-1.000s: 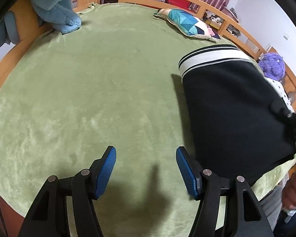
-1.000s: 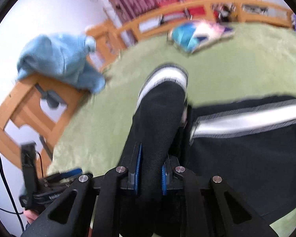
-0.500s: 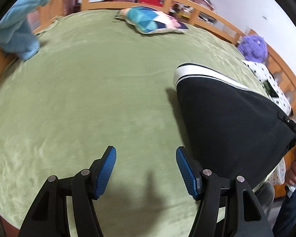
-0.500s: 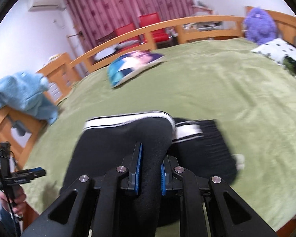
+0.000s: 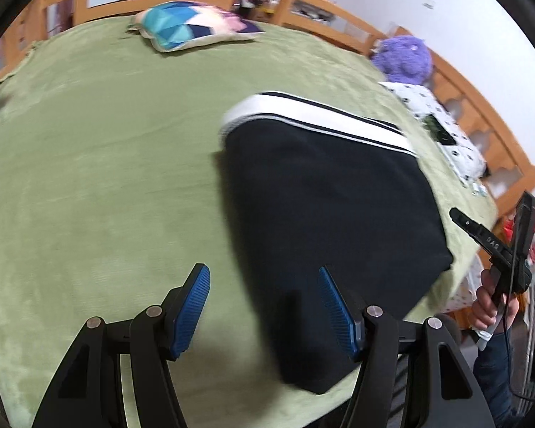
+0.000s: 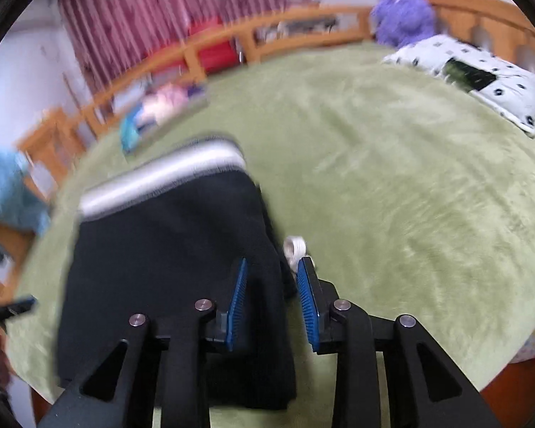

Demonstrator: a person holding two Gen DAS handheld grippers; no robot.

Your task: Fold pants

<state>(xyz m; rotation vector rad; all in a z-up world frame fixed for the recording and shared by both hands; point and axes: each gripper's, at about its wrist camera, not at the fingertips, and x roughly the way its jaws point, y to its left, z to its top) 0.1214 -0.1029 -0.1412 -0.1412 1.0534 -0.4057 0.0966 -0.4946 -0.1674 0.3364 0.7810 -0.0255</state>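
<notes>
Left gripper [image 5: 264, 306] low over green blanket [image 5: 100, 164], wide open, holding nothing. Right gripper [image 6: 271, 294] above folded pants [image 6: 167, 235], partly open, edge between pads, not pinched.

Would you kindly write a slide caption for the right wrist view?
Right gripper open above the edge of folded black pants lying on the green blanket.

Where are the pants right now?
The pants lie folded on the green blanket, right of centre in the left wrist view, near the bed's front edge, under the right gripper.
</notes>
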